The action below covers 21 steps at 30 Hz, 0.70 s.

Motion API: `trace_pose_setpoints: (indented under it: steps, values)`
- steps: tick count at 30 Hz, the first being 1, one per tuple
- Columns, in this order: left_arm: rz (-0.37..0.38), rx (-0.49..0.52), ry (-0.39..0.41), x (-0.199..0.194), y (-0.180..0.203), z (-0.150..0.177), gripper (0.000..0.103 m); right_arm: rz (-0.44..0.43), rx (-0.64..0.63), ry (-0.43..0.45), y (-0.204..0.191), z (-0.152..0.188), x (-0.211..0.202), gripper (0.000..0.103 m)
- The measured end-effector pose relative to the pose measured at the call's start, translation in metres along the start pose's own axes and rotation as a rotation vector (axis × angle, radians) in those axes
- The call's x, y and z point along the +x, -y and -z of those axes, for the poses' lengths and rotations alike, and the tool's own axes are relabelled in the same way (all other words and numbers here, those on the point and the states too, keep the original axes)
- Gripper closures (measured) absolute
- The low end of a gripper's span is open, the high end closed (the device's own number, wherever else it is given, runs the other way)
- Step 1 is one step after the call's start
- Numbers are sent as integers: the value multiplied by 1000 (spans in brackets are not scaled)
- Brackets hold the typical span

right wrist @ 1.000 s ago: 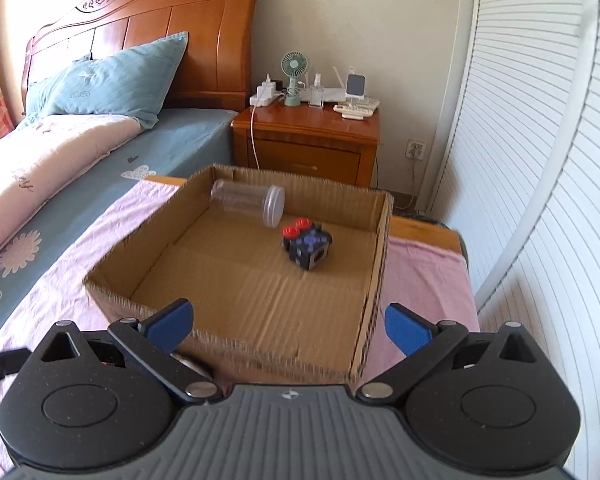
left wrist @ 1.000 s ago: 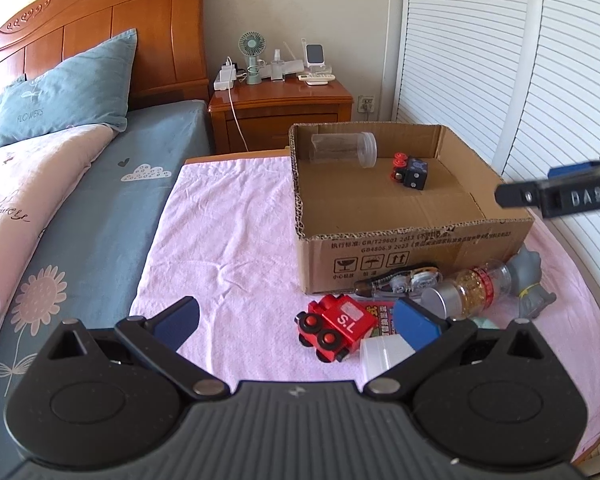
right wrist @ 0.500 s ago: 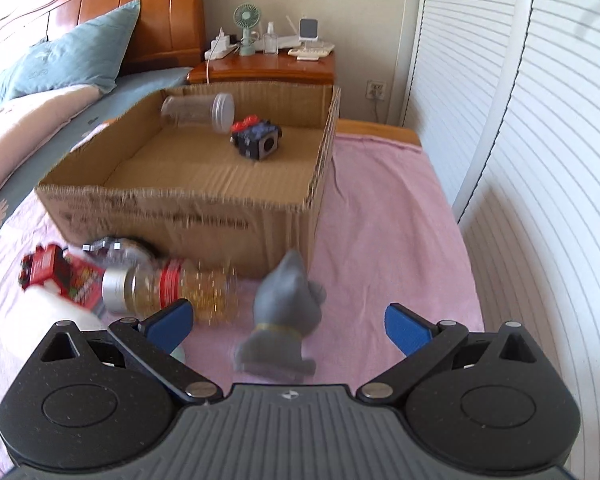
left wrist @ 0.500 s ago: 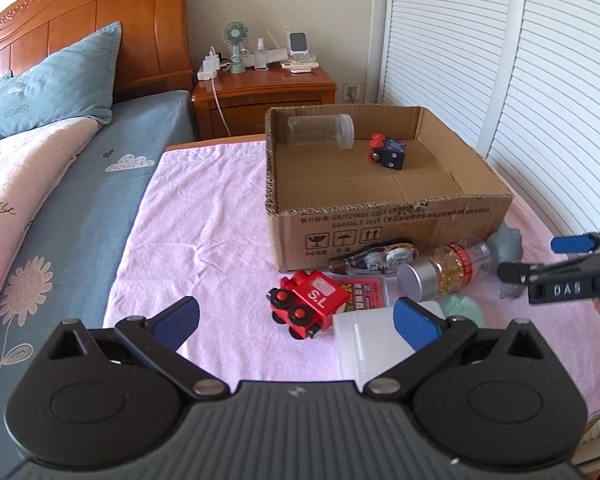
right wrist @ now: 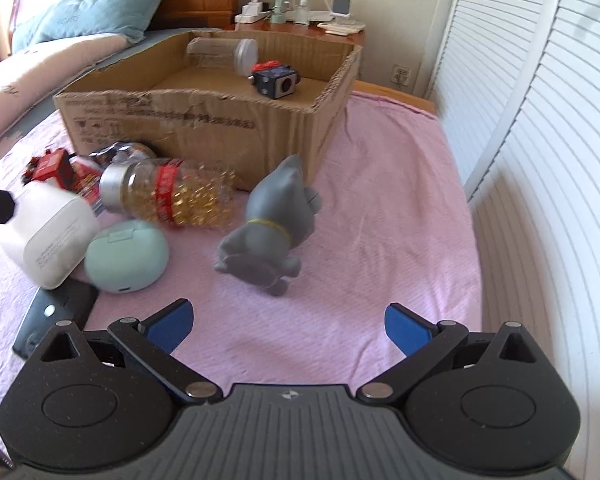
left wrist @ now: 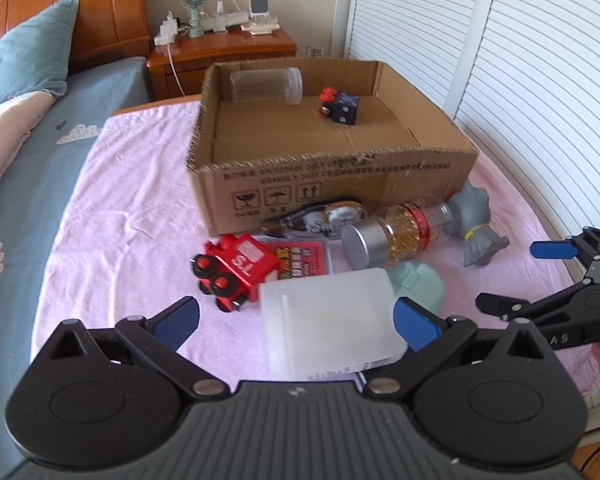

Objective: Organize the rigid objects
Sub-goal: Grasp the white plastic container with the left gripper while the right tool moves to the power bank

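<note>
An open cardboard box (left wrist: 332, 176) (right wrist: 204, 120) on the pink cloth holds a clear jar (left wrist: 266, 85) and a dark cube with red knobs (left wrist: 338, 108). In front of it lie a red toy train (left wrist: 236, 270), a bottle of yellow beads (left wrist: 396, 232) (right wrist: 168, 196), a grey animal figure (left wrist: 476, 224) (right wrist: 272, 232), a mint case (right wrist: 126, 256) and a white box (left wrist: 328, 320) (right wrist: 48, 236). My left gripper (left wrist: 296, 320) is open, its jaws either side of the white box. My right gripper (right wrist: 286, 326) is open and empty, just short of the grey figure.
A black flat device (right wrist: 56, 312) lies under the white box. A bed with a blue pillow (left wrist: 24, 48) is on the left, a wooden nightstand (left wrist: 220, 52) behind the box, white louvred doors (left wrist: 520, 60) on the right.
Both grippers have come down and back from the box toward the loose objects. The left one has closed in on the white box, the right one on the grey figure.
</note>
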<state>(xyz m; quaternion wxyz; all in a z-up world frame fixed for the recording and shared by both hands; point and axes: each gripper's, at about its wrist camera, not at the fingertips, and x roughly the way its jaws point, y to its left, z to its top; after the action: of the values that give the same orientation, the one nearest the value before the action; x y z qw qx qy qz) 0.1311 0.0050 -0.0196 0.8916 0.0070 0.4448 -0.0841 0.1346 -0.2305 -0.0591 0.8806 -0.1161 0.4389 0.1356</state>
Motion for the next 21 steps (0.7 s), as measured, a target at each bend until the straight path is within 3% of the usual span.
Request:
trace_pose_setpoints:
  steps: [13,21]
  values:
    - [-7,16,-77,32,12,8,1,-98,-64,17,-29,12,2,0]
    - [8,-20,-53,37,11,11,6,-97,-61,34,-34,15,0,0]
